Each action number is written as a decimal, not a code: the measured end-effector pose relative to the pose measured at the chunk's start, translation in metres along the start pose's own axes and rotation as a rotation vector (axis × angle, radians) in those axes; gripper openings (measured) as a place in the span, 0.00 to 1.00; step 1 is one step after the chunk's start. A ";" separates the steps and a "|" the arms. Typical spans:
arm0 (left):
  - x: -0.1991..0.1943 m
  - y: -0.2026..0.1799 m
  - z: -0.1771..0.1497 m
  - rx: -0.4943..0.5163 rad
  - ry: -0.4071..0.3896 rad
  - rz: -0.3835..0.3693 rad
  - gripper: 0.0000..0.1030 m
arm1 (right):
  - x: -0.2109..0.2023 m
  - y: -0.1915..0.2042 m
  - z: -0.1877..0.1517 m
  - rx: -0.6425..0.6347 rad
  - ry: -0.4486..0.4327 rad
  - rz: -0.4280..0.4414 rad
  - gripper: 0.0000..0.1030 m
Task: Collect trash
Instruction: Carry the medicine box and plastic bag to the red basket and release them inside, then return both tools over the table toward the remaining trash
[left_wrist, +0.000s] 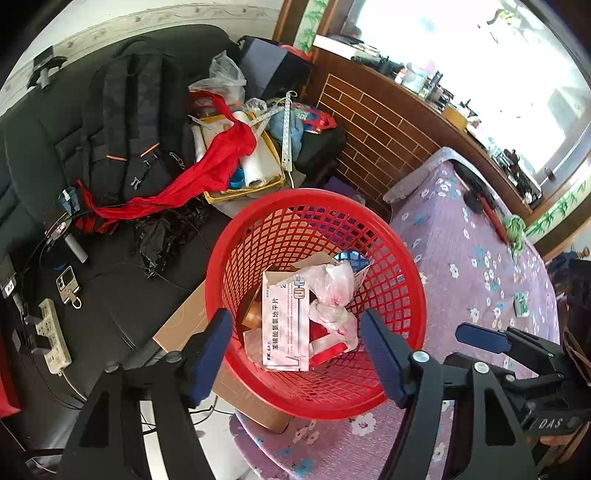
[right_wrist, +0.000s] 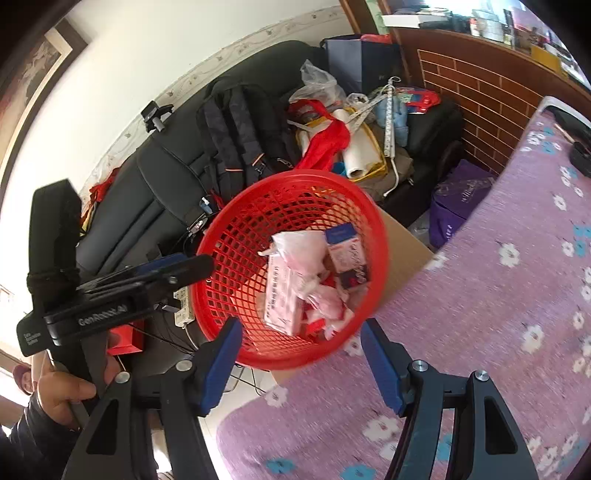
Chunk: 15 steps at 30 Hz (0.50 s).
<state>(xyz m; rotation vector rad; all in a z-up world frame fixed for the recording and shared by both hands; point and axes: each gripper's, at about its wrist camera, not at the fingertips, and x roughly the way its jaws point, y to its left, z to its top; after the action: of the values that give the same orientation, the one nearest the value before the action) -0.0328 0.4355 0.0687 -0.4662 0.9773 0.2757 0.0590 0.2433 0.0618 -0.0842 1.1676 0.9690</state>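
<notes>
A red mesh basket (left_wrist: 280, 225) stands at the edge of the table with the purple flowered cloth (left_wrist: 472, 258). It holds a white and pink medicine box (left_wrist: 284, 325), crumpled white plastic wrappers (left_wrist: 332, 284) and a small blue box (left_wrist: 352, 258). My left gripper (left_wrist: 295, 350) is open and empty just above the basket's near rim. My right gripper (right_wrist: 301, 362) is open and empty at the basket's (right_wrist: 258, 221) near rim. The left gripper also shows in the right wrist view (right_wrist: 173, 266), and the right gripper shows in the left wrist view (left_wrist: 480, 336).
A black sofa (left_wrist: 55, 155) behind the basket carries a black backpack (left_wrist: 125, 122), a red cloth (left_wrist: 207, 170), a yellow tray (left_wrist: 243, 188) with paper rolls, a phone (left_wrist: 66, 284) and a power strip (left_wrist: 51, 336). A cardboard box (left_wrist: 184, 325) sits under the basket. A green object (left_wrist: 515, 229) lies on the table.
</notes>
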 end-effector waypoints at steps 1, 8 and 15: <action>-0.002 -0.001 -0.002 -0.004 0.000 0.001 0.72 | -0.004 -0.004 -0.002 0.007 0.000 -0.005 0.68; -0.023 -0.025 -0.027 -0.011 -0.034 -0.015 0.81 | -0.036 -0.030 -0.014 0.039 -0.030 -0.036 0.76; -0.025 -0.070 -0.061 0.033 -0.003 -0.026 0.83 | -0.086 -0.055 -0.038 0.074 -0.099 -0.047 0.88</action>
<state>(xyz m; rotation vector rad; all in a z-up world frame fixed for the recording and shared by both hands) -0.0609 0.3438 0.0792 -0.4480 0.9707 0.2360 0.0632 0.1388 0.0915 -0.0042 1.1047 0.8783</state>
